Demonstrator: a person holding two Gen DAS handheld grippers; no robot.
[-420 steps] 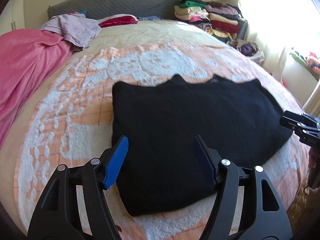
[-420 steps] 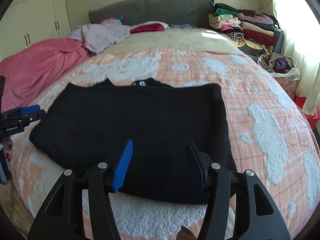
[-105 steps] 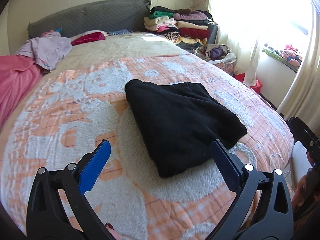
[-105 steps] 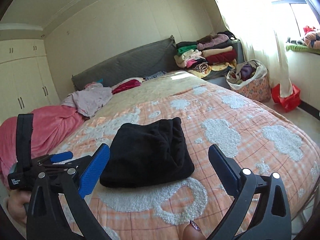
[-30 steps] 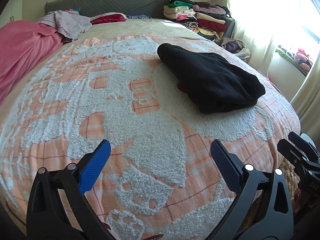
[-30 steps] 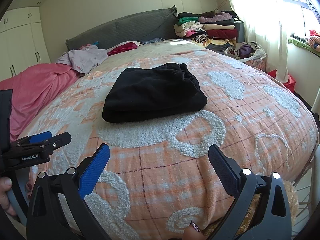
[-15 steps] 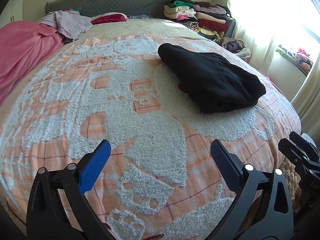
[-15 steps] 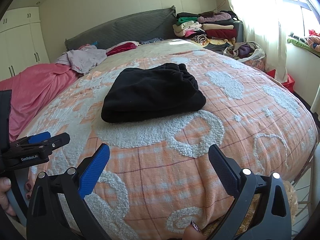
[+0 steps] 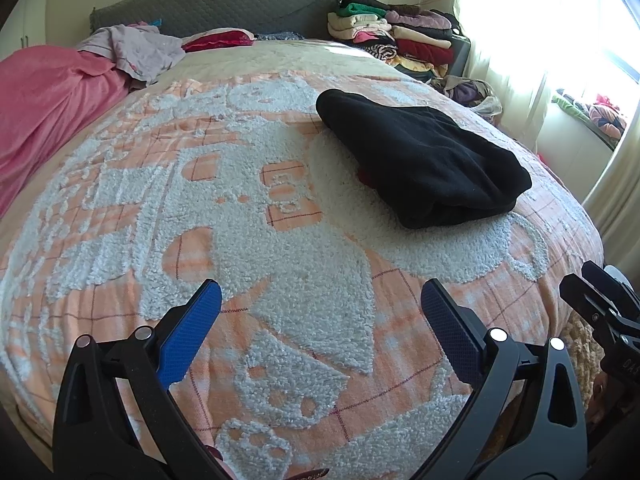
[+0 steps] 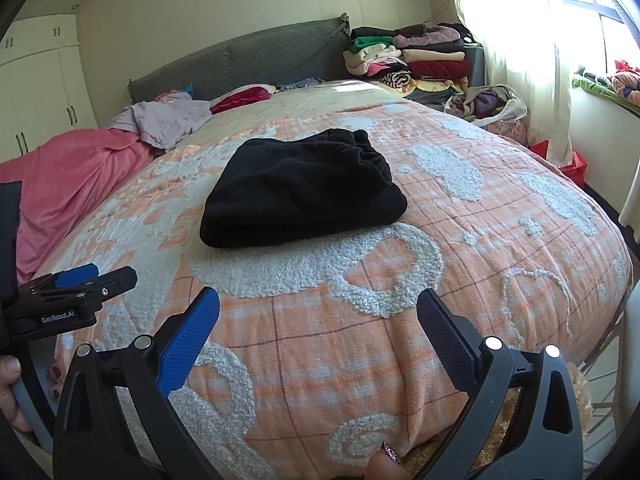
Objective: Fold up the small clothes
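A black garment [image 9: 420,156] lies folded into a thick bundle on the orange and white bedspread [image 9: 248,216], right of centre in the left wrist view. From the right wrist it is the black garment [image 10: 300,188] in mid-frame. My left gripper [image 9: 320,328] is open near the bed's front edge, well short of the bundle, with nothing between its blue pads. My right gripper [image 10: 318,328] is open too, also held back near the front edge. The left gripper [image 10: 76,296] shows from the side at the left of the right wrist view, held by a hand [image 10: 10,384].
A pink blanket [image 9: 44,100] and a lilac garment [image 9: 136,48] lie at the bed's left. A stack of folded clothes [image 10: 408,60] stands beyond the grey headboard [image 10: 240,60] corner. A bag of laundry [image 10: 488,108], a curtain and a window sill are at the right.
Over the last second both grippers have stayed open and nearly still. Earlier the black garment lay spread flat; now it is folded into a compact bundle and both grippers have backed away from it.
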